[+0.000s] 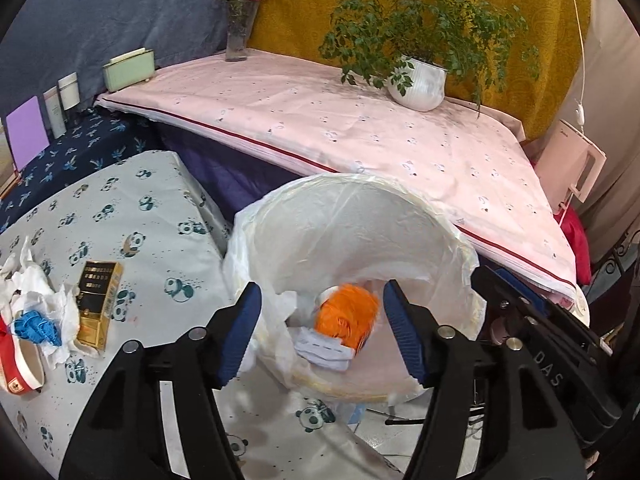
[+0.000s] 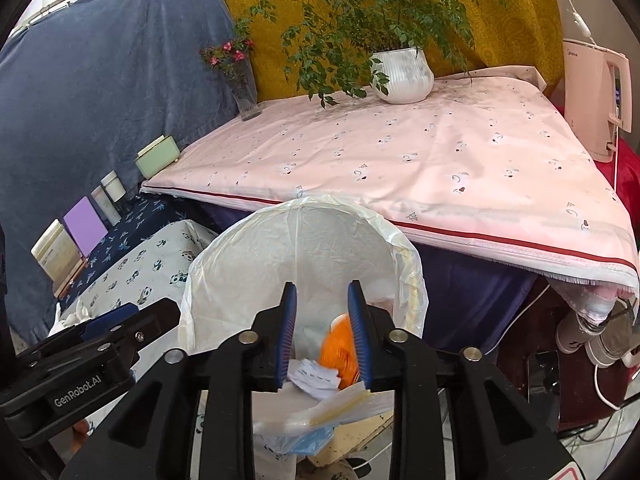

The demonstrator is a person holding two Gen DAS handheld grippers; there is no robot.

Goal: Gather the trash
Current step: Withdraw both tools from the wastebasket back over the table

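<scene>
Orange trash (image 1: 347,314) between left hand-held gripper (image 1: 322,330) fingers

Black tongs (image 1: 322,330), ribbed blue pads (image 1: 240,332), silver screws, white lettering

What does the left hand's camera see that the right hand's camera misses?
Only the left view shows the gold box, crumpled tissues and blue glove on the panda cloth. Only the right view shows the whole white kettle standing upright. Both show the lined bin with the orange item inside, and the potted plant.
</scene>
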